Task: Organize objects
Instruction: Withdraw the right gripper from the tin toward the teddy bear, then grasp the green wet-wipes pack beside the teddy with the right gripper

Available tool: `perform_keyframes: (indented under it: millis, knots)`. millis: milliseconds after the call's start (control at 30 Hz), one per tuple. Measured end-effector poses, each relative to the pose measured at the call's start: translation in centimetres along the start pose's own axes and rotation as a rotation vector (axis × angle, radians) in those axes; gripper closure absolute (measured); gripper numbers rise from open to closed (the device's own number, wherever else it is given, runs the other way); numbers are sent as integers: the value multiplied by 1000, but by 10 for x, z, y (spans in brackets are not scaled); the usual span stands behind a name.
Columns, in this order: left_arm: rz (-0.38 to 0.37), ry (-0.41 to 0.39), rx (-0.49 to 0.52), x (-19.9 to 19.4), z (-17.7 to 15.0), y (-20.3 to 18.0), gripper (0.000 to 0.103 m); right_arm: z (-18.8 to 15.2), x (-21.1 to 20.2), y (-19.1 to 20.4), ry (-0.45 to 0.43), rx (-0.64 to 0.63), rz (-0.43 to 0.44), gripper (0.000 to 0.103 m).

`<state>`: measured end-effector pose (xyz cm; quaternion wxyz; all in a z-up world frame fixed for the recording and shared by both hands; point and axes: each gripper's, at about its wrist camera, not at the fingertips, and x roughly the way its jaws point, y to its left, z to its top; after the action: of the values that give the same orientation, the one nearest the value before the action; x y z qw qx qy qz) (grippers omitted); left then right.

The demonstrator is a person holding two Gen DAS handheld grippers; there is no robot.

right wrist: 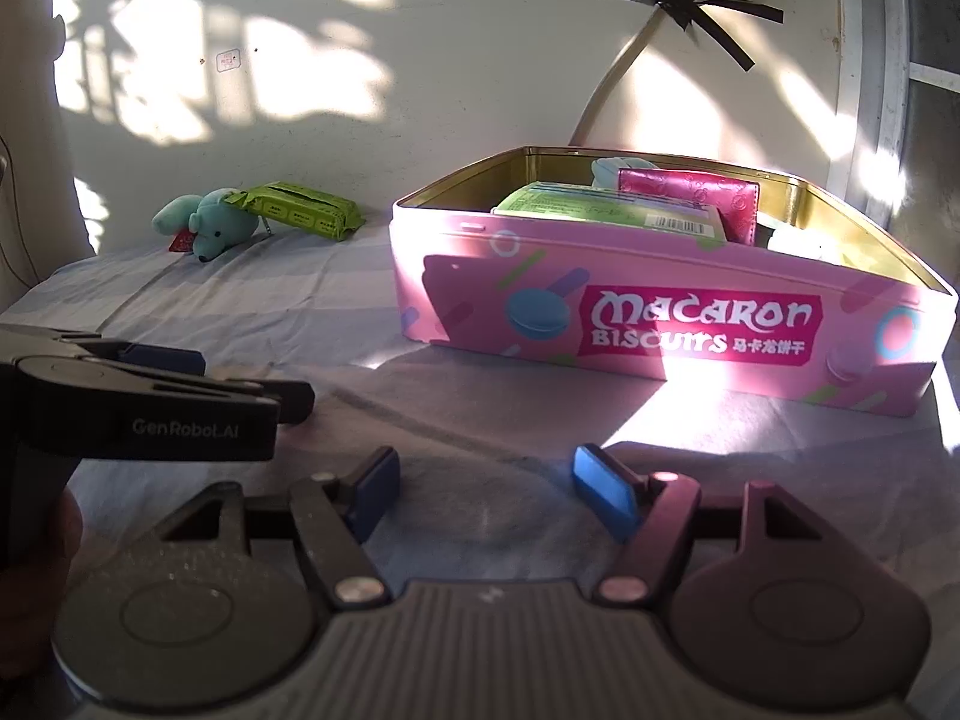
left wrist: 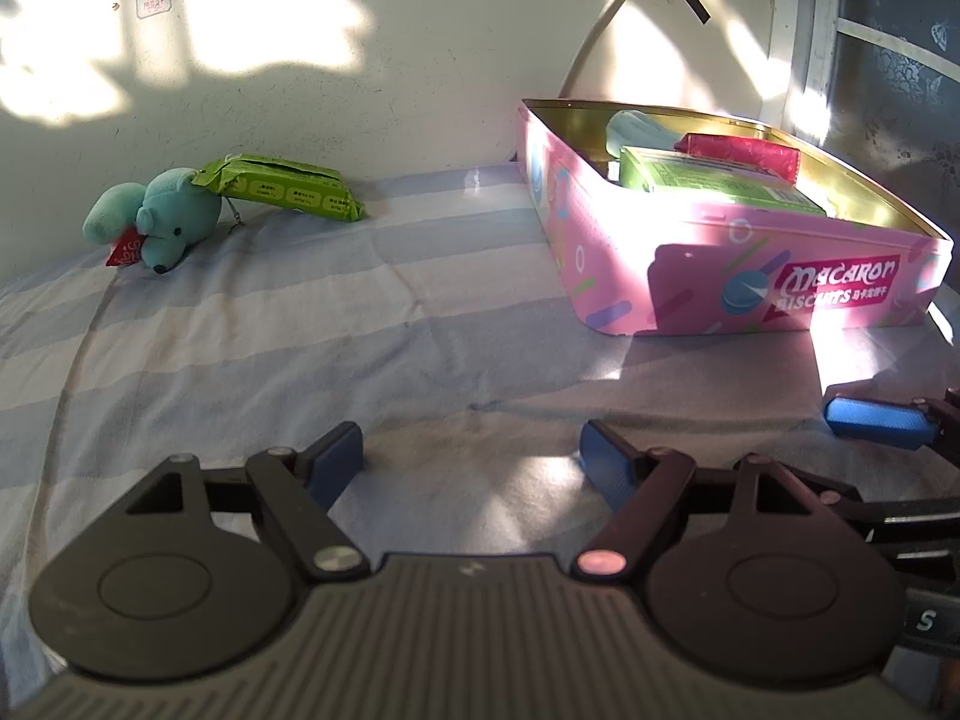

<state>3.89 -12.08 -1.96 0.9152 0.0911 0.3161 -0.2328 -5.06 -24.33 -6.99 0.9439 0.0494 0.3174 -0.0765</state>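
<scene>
A pink "Macaron Biscuits" tin (left wrist: pixel 690 252) (right wrist: pixel 480 276) stands open on the striped cloth, at the right. In it lie a green packet (left wrist: pixel 708 180) (right wrist: pixel 576 204), a magenta wallet (left wrist: pixel 744 153) (right wrist: pixel 690 192) and a pale blue item (left wrist: pixel 630 123). Far left by the wall, a teal plush mouse (left wrist: pixel 162 219) (right wrist: pixel 213 228) lies against a green tissue pack (left wrist: pixel 288 189) (right wrist: pixel 306 210). My left gripper (left wrist: pixel 471 456) hangs open over bare cloth, nothing between its pads. My right gripper (right wrist: pixel 489 486) is open too, in front of the tin, holding nothing.
A white wall (left wrist: pixel 420 60) closes the back, with a cable (left wrist: pixel 594 36) taped to it above the tin. One blue-padded finger (left wrist: pixel 876 414) of the right gripper shows at the left view's right edge. The left gripper's fingers (right wrist: pixel 162 358) cross the right view's left side.
</scene>
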Motion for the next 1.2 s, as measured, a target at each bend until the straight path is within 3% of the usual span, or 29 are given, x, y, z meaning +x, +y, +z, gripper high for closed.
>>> perform_keyframes:
  millis: [367,600,733,800,867,933,1033,1200]
  knots:
    - [-25,17,14,-3,-2,9,17,1,-1,10,15,-27,25,34]
    - [9,32,17,-10,-7,57,11,7,3,35,28,-83,94,34]
    - [152,24,-58,-9,-4,103,11,19,16,64,53,-164,183,36]
    - [226,17,-148,-6,-5,131,12,32,28,78,84,-159,246,37]
    - [220,-11,-276,-10,-5,156,12,52,45,99,87,-171,279,41]
    - [287,-11,-326,-11,-5,166,13,71,59,120,45,-225,255,41]
    - [282,-22,-375,-13,-6,173,13,100,94,152,-24,-313,178,41]
    - [279,-15,-356,-10,-3,172,13,134,168,191,-69,-431,22,41]
